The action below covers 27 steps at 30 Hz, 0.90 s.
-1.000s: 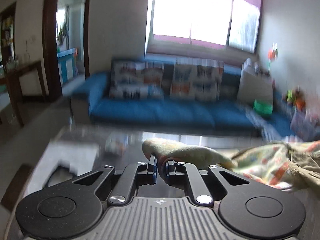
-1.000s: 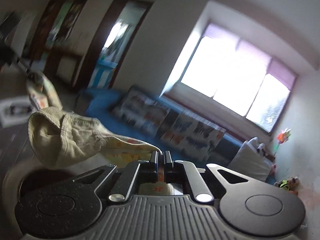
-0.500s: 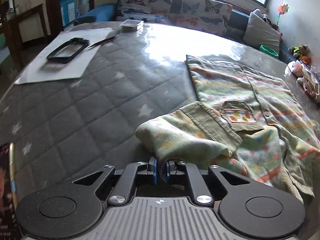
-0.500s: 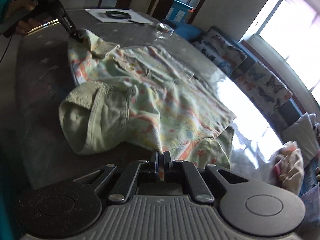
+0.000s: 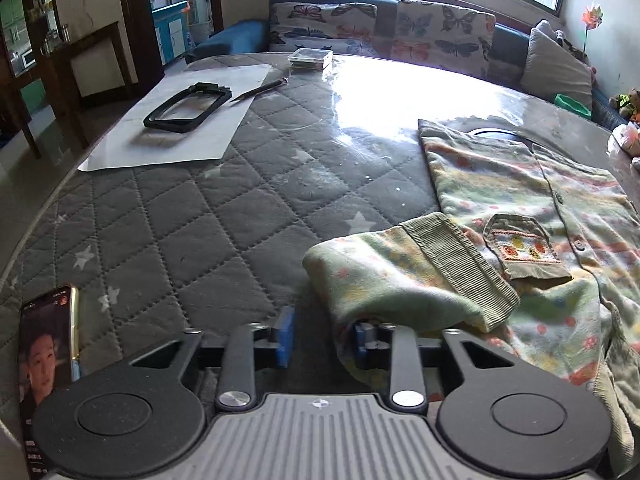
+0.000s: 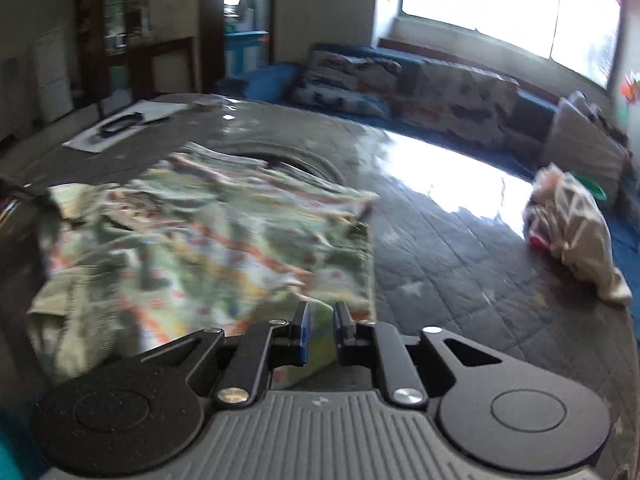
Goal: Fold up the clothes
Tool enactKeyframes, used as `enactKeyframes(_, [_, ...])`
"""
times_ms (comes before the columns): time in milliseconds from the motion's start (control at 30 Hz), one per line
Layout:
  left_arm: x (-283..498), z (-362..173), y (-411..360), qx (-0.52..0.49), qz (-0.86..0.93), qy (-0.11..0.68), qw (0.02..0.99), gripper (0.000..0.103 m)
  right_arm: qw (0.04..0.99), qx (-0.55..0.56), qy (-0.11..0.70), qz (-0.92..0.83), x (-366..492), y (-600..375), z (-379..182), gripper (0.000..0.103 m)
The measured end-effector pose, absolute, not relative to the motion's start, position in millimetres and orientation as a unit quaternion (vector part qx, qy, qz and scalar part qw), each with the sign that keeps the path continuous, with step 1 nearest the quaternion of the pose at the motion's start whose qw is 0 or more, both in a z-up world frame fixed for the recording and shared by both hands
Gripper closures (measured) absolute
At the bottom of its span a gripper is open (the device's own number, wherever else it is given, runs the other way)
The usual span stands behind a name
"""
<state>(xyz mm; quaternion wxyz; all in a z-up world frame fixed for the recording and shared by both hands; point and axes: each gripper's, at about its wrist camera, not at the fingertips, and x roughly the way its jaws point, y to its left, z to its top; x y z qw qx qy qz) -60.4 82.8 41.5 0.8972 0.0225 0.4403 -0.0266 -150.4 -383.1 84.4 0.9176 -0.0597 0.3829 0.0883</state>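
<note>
A pale green child's shirt (image 5: 532,216) with orange dots, a small chest pocket and corduroy cuffs lies flat on the grey quilted table (image 5: 224,216). One sleeve (image 5: 400,276) is folded across its near left part, cuff up. My left gripper (image 5: 323,336) is open at the sleeve's near edge; the cloth rests against the right finger, not pinched. In the blurred right wrist view the same shirt (image 6: 208,240) spreads out ahead. My right gripper (image 6: 322,330) is open, with a corner of the shirt lying loose between its fingers.
A phone (image 5: 48,360) lies at the near left table edge. Far left are a white sheet (image 5: 180,136) with a black frame (image 5: 188,108), a pen and a clear box (image 5: 311,58). A bundle of clothes (image 6: 568,224) sits on the right. A sofa (image 5: 384,36) stands behind.
Both grippers brought the shirt down from the air onto the table. Half a second ago each was shut on cloth; now both have opened and let it go.
</note>
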Motion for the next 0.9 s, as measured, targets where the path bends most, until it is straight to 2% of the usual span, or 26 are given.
enactKeyframes(33, [-61.2,41.6,83.3,0.025,-0.025,0.439,0.898,0.052,0.916,-0.051,0.39,0.078,-142.2,-388.3,77.2,0.084])
enactKeyframes(167, [-63.8,47.5,89.1,0.034,-0.026,0.434,0.9,0.039,0.911,-0.005,0.407,0.063,-122.5,-397.8,51.5,0.083])
enactKeyframes(233, [-69.9,48.6,84.3,0.058,-0.034,0.423,0.904,0.036,0.908,0.034,0.413,0.06,-113.6,-400.0,38.7,0.081])
enactKeyframes(267, [-73.5,48.9,81.0,0.072,-0.039,0.416,0.906,0.036,0.908,0.042,0.413,0.056,-111.3,-399.8,34.4,0.075])
enactKeyframes(333, [-80.5,49.5,74.6,0.099,-0.05,0.404,0.908,0.035,0.909,0.04,0.411,0.05,-110.6,-399.5,30.8,0.071])
enactKeyframes(433, [-91.1,50.5,64.8,0.141,-0.065,0.383,0.91,0.026,0.907,0.033,0.417,0.045,-112.9,-397.3,27.2,0.067])
enactKeyframes(567, [-105.1,51.7,51.8,0.195,-0.086,0.355,0.91,0.023,0.909,0.025,0.414,0.041,-116.2,-395.9,27.0,0.064])
enactKeyframes(900, [-131.1,47.1,1.2,0.306,-0.155,0.273,0.899,0.025,0.91,0.026,0.411,0.034,-118.5,-393.3,26.5,0.063])
